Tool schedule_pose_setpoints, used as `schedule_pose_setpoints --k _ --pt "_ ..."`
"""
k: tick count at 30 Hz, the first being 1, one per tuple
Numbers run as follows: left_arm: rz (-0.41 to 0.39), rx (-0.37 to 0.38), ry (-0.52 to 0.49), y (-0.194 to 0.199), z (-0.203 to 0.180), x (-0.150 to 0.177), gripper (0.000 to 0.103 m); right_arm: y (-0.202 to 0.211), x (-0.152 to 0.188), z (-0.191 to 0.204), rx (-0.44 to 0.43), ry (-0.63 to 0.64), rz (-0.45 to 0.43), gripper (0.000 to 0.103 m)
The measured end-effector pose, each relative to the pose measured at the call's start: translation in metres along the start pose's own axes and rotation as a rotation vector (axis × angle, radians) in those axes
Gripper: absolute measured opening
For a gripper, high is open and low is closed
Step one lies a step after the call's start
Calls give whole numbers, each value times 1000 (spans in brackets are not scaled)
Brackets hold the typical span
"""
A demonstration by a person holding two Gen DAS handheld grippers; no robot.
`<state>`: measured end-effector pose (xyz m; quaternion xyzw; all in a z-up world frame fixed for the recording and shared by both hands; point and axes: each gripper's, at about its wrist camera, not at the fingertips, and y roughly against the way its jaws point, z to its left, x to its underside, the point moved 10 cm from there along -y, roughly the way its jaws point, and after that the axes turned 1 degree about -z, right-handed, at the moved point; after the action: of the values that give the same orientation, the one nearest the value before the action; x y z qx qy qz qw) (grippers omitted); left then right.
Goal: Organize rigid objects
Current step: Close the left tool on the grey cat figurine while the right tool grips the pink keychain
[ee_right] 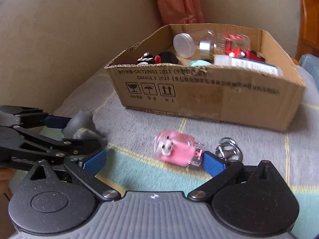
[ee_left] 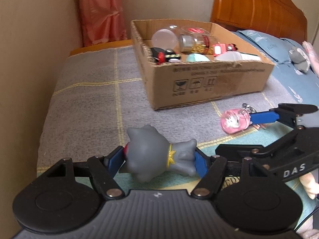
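My left gripper is shut on a grey toy figure with a yellow collar, held just above the bed. The figure also shows in the right wrist view. My right gripper is open around a pink keychain charm with a metal clip that lies on the bed. Only its right pad is close to the charm. The charm also shows in the left wrist view. A cardboard box stands beyond, holding several jars, toy cars and small containers.
The bed has a grey checked blanket. A beige wall runs along the left. A wooden headboard and a blue pillow with a grey plush lie at the right.
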<state>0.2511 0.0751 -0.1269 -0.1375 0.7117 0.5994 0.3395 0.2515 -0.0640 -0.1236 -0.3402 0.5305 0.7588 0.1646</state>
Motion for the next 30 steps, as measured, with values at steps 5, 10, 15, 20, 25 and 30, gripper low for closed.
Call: schedule_pose_setpoints --k 5,10,15,20,25,30 --pt "0 -18 7 -1 10 -1 71 -13 -8 1 12 66 7 103" --pt "2 -14 -6 -1 11 -1 72 -11 -8 -2 54 106 2 86" --pt "2 -7 -15 -2 11 -2 73 -10 -8 -6 114 156 3 69" --pt "-1 -9 -29 -2 10 -2 73 -10 -9 -7 135 183 7 63" --pt "-3 -9 -44 -2 9 -2 72 -11 -10 -8 130 192 11 61" --pt "4 -13 -70 0 7 -2 71 -6 -9 -8 132 208 25 56"
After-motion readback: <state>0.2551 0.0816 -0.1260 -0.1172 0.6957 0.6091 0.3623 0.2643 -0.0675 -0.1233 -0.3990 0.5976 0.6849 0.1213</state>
